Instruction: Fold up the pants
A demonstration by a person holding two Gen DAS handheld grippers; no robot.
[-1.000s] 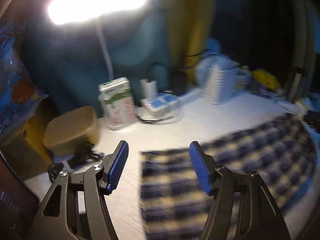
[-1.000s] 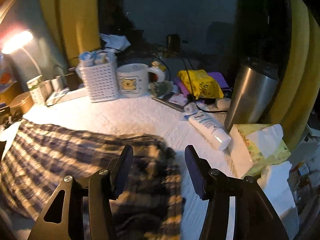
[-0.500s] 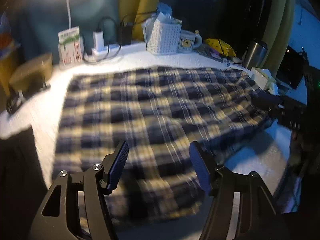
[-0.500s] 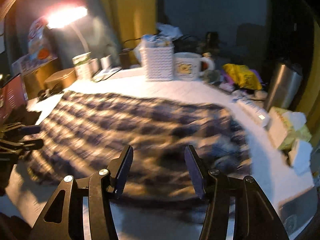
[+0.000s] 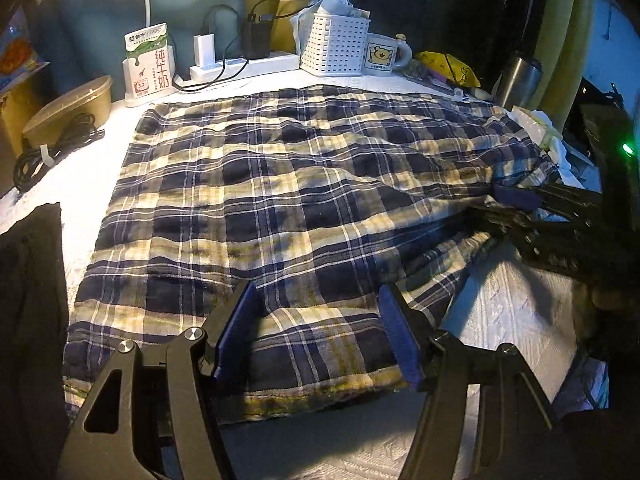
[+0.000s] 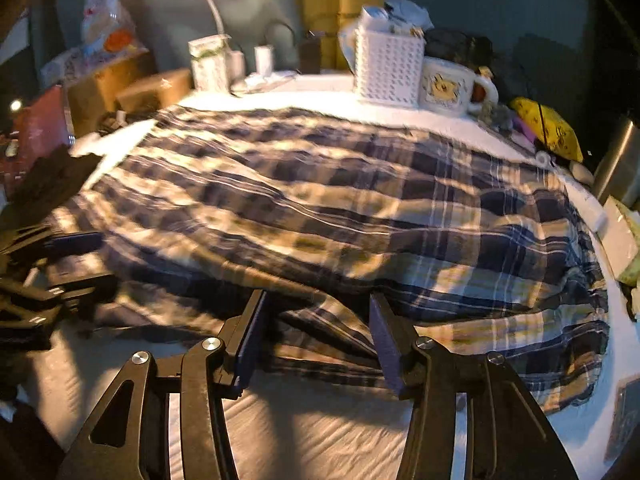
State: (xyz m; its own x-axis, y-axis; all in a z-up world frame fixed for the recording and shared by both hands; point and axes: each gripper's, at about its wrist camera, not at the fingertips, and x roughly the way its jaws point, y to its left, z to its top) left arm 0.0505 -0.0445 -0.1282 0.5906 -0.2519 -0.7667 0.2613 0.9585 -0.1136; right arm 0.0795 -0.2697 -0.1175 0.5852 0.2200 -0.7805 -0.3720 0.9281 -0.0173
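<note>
The left tool (image 5: 316,336) hangs with its blue pads apart over the near hem of the plaid pants (image 5: 288,200), holding nothing. The right tool (image 6: 316,334) is likewise spread wide and empty, poised at the rumpled near edge of the pants on its side, where the cloth bunches into loose ridges.

The pants lie spread wide across the white worktop (image 5: 516,312), fairly flat on the left and heaped toward the right.

To my eye the fold has not begun; both tools look set to pinch the near edge. The risk is in that bunching: the right tool could catch only the top layer, or a ridge instead of the true hem, so the fold would come out crooked. A high sweep toward the back could also drag cloth into the white basket (image 5: 336,50), the mug (image 5: 384,56) or the milk carton (image 5: 148,62) standing just behind the pants.
</note>
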